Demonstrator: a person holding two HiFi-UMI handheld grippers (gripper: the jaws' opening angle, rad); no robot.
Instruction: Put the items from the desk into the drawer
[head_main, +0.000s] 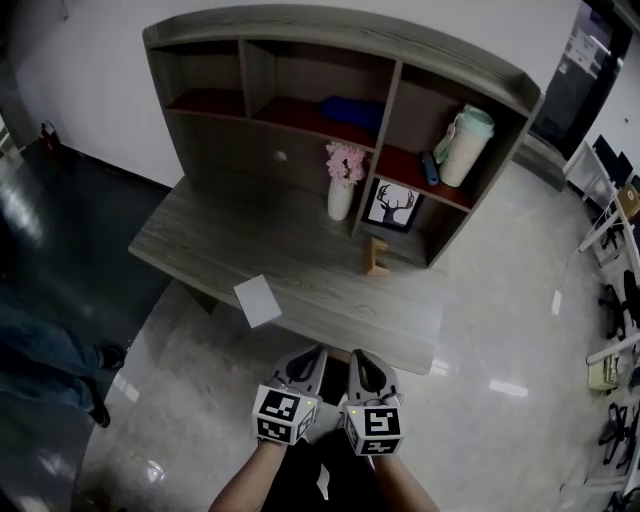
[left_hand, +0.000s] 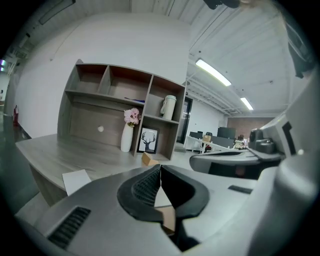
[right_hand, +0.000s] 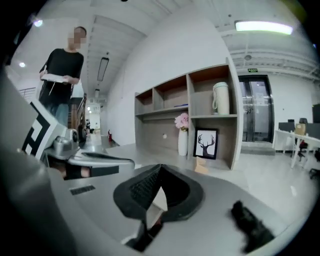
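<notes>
Glossy floor (head_main: 500, 330) — white wall (head_main: 100, 80)

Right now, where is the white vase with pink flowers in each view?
Head view: white vase, just above centre.
Left gripper view: left of centre.
Right gripper view: near centre, slightly right.
Shared landmark: the deer picture, immediately right of it everywhere.

Unidentifiable: blue item (head_main: 352, 110) on shelf (head_main: 290, 113). Too small to tell: dark object (head_main: 429, 168) beside jug (head_main: 466, 145). Cut by left edge: bystander (head_main: 45, 362).
</notes>
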